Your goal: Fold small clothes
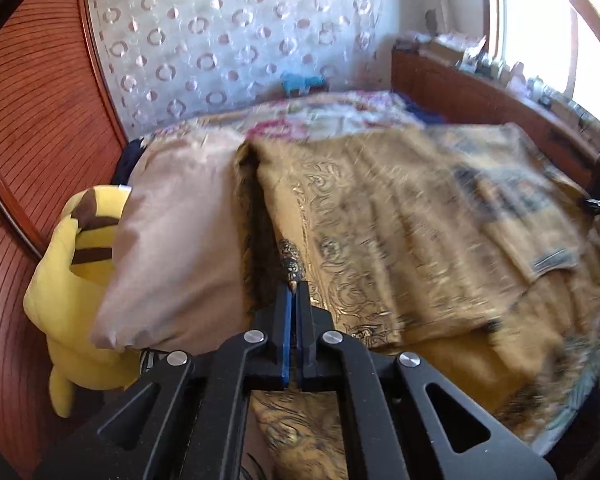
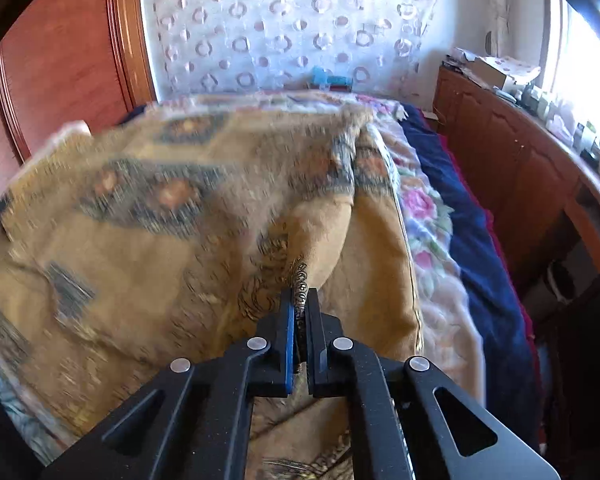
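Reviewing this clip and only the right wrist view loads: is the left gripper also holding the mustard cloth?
Observer: Yes, the left gripper is shut on an edge of the mustard patterned cloth.
Operator: Anything left of the cloth that I can't see?
Observer: A beige pillow lies beside it.
Operator: And past that pillow?
Observer: A yellow plush toy with brown stripes sits against the wooden wardrobe.
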### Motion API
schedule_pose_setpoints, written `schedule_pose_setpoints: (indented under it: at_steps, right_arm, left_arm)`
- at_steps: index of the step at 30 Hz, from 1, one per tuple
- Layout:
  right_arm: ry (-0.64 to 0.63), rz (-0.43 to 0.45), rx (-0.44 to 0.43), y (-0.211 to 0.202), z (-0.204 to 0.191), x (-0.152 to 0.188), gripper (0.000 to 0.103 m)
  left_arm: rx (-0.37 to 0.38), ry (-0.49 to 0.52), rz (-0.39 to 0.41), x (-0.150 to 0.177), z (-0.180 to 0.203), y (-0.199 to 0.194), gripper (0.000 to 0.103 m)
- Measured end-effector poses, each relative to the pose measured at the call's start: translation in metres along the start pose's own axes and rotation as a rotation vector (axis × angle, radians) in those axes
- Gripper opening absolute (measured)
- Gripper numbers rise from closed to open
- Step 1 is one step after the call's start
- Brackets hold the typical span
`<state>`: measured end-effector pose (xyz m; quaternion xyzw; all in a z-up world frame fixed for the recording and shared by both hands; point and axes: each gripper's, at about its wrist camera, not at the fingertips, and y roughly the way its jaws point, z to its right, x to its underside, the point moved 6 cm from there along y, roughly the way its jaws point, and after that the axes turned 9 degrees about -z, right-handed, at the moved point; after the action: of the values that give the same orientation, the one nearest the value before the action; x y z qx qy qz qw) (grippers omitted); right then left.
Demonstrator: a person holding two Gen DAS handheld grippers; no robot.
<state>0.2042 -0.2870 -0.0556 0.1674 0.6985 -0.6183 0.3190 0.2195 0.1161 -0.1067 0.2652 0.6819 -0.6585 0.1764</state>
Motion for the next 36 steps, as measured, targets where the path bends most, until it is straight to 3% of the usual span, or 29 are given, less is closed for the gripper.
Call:
schedule_pose_setpoints:
  at_steps: [7, 12, 22, 30, 36]
  right_arm:
    - [-0.005, 0.067, -0.039, -0.039, 0.007, -0.009, 0.003]
    - [-0.005, 0.083, -0.04, -0.062, 0.019, 0.001, 0.003]
    - [0.005, 0.016, -0.017, -0.055, 0.032, 0.027, 0.003]
    - [0.036, -0.026, -0.009, -0.032, 0.033, 0.021, 0.003]
    - [-0.009, -0.001, 0.045, -0.043, 0.024, 0.021, 0.003]
  left_arm:
    - [0.075, -0.028, 0.083, 0.003, 0.009, -0.046, 0.002]
    - [0.114, -0.047, 0.083, 0.024, 0.013, -0.059, 0.002]
    - [0.117, -0.111, -0.014, 0.094, 0.019, -0.033, 0.002]
    - [0.105, -0.123, -0.03, 0.1, 0.02, -0.022, 0.002]
    - [0.099, -0.124, -0.018, 0.1, 0.021, -0.027, 0.002]
